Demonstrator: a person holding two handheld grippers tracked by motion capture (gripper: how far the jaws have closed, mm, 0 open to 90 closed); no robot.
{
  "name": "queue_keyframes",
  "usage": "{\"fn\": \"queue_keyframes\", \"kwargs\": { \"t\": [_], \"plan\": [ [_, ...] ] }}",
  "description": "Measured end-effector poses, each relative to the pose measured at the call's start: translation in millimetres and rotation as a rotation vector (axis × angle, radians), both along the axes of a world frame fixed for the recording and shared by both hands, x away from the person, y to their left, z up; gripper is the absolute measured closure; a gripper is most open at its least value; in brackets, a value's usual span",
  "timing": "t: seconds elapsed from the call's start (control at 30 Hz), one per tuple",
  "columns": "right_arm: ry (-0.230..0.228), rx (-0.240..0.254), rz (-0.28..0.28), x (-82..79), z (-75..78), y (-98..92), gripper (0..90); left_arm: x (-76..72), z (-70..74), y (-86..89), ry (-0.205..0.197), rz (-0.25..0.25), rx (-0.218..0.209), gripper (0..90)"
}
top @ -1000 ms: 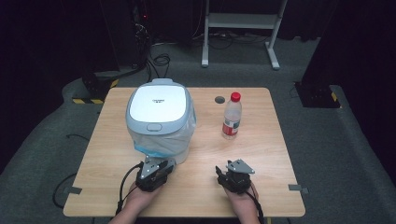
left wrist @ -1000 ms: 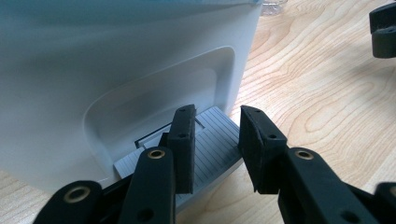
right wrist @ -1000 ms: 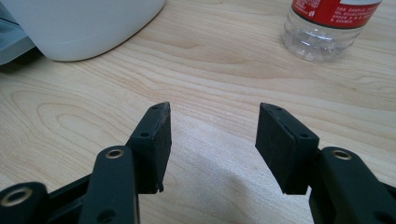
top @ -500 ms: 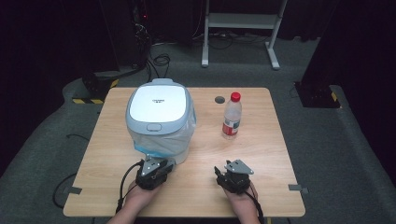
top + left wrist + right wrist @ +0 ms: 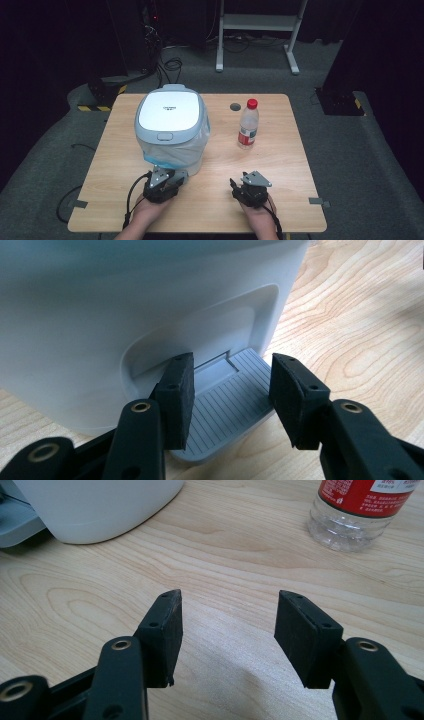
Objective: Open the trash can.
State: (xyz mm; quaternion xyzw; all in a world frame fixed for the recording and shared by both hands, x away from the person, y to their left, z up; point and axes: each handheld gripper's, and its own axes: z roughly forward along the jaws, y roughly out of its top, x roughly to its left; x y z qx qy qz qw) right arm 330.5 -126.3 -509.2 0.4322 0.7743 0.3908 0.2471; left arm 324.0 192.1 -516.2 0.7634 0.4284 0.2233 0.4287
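A white pedal bin (image 5: pixel 172 125) with a grey-blue lid stands on the left half of the wooden table (image 5: pixel 280 165). My left gripper (image 5: pixel 177 176) is low at the foot of the bin (image 5: pixel 125 305). Its jaws have just been opening, and the left gripper (image 5: pixel 229 365) now stands open, with the ribbed grey pedal (image 5: pixel 227 400) between and below the pads. My right gripper (image 5: pixel 240 185) rests near the front edge. In its own view the right gripper (image 5: pixel 227 605) is open over bare wood.
A clear water bottle (image 5: pixel 248 125) with a red cap and label stands upright right of the bin, also ahead of the right gripper (image 5: pixel 360 515). A small dark round spot (image 5: pixel 235 106) lies behind it. Dark floor, cables and a white stand surround the table.
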Motion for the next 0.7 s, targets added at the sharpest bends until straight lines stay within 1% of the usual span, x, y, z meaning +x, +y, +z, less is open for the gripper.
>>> {"fn": "queue_keyframes", "kwargs": {
  "t": [0.17,0.23,0.3,0.43,0.47,0.5,0.53,0.57,0.63,0.67,0.7],
  "plan": [
    [0.006,0.001,0.001,-0.2,-0.5,0.5,44.4,-0.6,-1.9,-2.0,-0.008,0.011,0.011,53.2],
    [0.005,0.003,0.001,0.2,-0.7,0.1,44.4,0.0,-1.9,-1.6,-0.002,0.009,0.009,53.3],
    [0.006,0.003,0.003,0.4,-0.9,0.3,44.4,0.3,-2.0,-2.1,0.005,0.009,0.017,53.3],
    [0.004,0.003,0.004,-0.2,-0.5,1.1,44.4,2.0,-2.9,-4.9,0.026,0.01,0.048,53.4],
    [0.003,0.003,0.004,-0.3,-0.4,1.1,44.4,2.8,-3.3,-5.7,0.033,0.009,0.058,53.4],
    [0.004,0.004,0.003,-0.4,-0.3,1.1,44.4,4.1,-3.6,-6.7,0.05,0.007,0.081,53.4],
    [0.003,0.003,0.005,-0.2,-0.2,0.8,44.4,4.8,-4.0,-7.8,0.055,0.007,0.083,53.4],
    [0.003,0.004,0.004,-0.3,-0.1,0.6,44.4,6.1,-3.9,-7.2,0.067,0.008,0.078,53.5],
    [0.002,0.003,0.003,-0.1,0.1,0.2,44.4,9.8,-4.3,-4.0,0.102,0.007,0.043,53.5],
    [0.002,0.004,0.003,-0.1,0.1,0.1,44.4,10.8,-4.4,-3.6,0.109,0.003,0.032,53.5],
    [0.003,0.004,0.003,-0.2,0.0,0.2,44.4,10.9,-4.4,-3.6,0.109,0.004,0.032,53.5]
  ]
}}
